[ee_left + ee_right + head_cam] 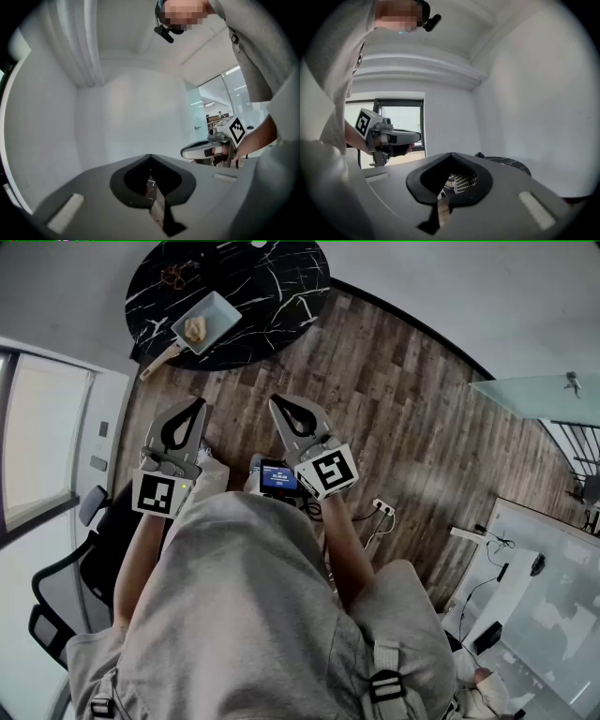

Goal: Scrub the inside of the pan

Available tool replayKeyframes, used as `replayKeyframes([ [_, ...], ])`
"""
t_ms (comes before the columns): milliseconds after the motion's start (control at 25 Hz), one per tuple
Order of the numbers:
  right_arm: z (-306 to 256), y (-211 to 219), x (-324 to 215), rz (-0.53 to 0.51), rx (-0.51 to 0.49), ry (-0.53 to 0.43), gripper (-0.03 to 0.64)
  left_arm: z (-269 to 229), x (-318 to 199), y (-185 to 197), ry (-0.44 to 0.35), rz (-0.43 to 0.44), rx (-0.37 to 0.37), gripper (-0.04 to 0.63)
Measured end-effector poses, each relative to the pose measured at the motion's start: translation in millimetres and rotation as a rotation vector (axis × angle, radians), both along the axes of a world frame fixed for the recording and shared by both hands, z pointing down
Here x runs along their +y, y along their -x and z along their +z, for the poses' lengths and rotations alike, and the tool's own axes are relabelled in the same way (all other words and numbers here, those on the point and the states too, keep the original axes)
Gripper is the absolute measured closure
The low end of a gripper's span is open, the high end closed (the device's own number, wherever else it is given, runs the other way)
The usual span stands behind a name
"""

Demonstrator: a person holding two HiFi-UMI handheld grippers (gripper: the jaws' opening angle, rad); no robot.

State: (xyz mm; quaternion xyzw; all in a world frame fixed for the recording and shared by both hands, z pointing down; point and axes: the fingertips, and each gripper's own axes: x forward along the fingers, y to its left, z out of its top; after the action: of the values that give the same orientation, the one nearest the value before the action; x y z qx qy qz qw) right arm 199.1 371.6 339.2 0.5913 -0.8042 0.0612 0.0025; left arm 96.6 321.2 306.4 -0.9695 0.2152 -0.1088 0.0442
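Observation:
A pale square pan [208, 322] with a wooden handle [157, 362] lies on a round black marble table [272, 277] at the top of the head view. A tan scrubbing pad [195, 329] sits inside the pan. My left gripper [193, 408] and right gripper [279, 403] are held side by side over the wood floor, well short of the table. Both are shut with nothing between the jaws. The left gripper view shows its own closed jaws [150, 157] and the right gripper [210, 148] beside them. In the right gripper view, the table's edge [506, 162] lies beyond the closed jaws [451, 155].
A small brown object [176, 276] lies on the table behind the pan. A device with a lit screen [278, 476] hangs at the person's waist. A black office chair [56, 601] stands at left, a power strip [382, 507] lies on the floor, and a glass table [534, 395] stands at right.

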Motion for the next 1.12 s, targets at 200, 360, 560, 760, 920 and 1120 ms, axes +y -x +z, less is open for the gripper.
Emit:
replayKeyframes([
  [200,6.2,10.4,-19.1,-0.042,0.014,-0.012,0.606,15.6,-21.3,32.0,0.007,-0.084,0.011,0.597],
  [360,11.2,25.1,-41.1,-0.102,0.047,-0.015,0.582,34.7,-35.7,59.6,0.031,-0.132,-0.019,0.597],
  [560,30.1,46.6,-69.0,-0.155,0.094,0.041,0.568,51.2,-62.5,78.9,0.04,-0.159,-0.049,0.595],
  [760,54.3,65.0,-113.9,-0.164,0.169,0.136,0.568,75.8,-115.0,92.4,0.021,-0.124,-0.032,0.594],
  [920,74.6,77.8,-162.9,-0.149,0.261,0.218,0.547,104.1,-168.6,106.9,0.03,-0.081,-0.061,0.578],
  [1120,103.5,78.9,-221.6,-0.052,0.336,0.363,0.462,159.1,-224.0,127.2,0.089,-0.025,-0.167,0.512],
])
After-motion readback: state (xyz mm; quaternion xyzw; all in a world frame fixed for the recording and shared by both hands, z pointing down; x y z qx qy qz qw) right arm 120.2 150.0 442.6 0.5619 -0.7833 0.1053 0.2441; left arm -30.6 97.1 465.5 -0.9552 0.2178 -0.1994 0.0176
